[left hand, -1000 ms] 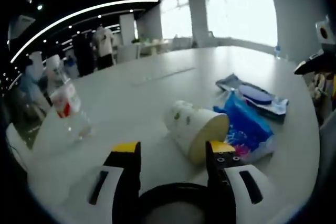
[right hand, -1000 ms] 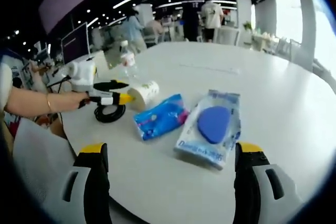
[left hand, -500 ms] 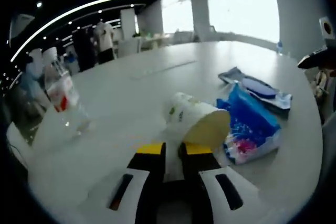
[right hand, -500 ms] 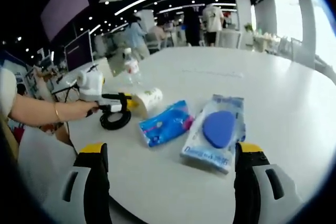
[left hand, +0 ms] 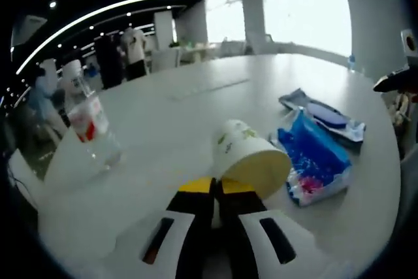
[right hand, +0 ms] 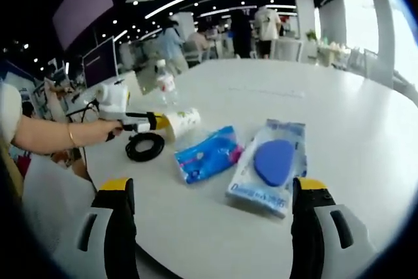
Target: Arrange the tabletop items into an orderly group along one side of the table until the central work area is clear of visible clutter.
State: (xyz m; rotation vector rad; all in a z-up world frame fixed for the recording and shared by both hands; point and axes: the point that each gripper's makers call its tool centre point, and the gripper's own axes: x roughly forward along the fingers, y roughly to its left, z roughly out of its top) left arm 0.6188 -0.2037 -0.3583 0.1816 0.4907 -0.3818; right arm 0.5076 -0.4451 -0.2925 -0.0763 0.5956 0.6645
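My left gripper (left hand: 215,186) is shut on the rim of a white paper cup (left hand: 248,155), which tilts with its mouth towards the camera. The right gripper view shows that left gripper (right hand: 157,122) holding the cup (right hand: 183,122) just above the table, with a black coiled ring (right hand: 145,146) lying below it. A blue tissue pack (left hand: 313,158) (right hand: 206,153) and a wipes pack with a blue lid (left hand: 323,115) (right hand: 269,164) lie side by side. A water bottle (left hand: 88,125) (right hand: 166,86) stands upright beyond. My right gripper (right hand: 213,187) hangs open over the table's near edge.
The white table (right hand: 339,96) stretches far back with bare surface. A person's arm (right hand: 46,135) holds the left gripper at the table's left edge. A monitor (right hand: 95,53) and several people stand in the background. A white chair back (left hand: 65,161) stands by the bottle.
My left gripper was open around the black ring, then shut at the cup's rim and rose, tipping the cup. The ring stays on the table. My right gripper barely moved.
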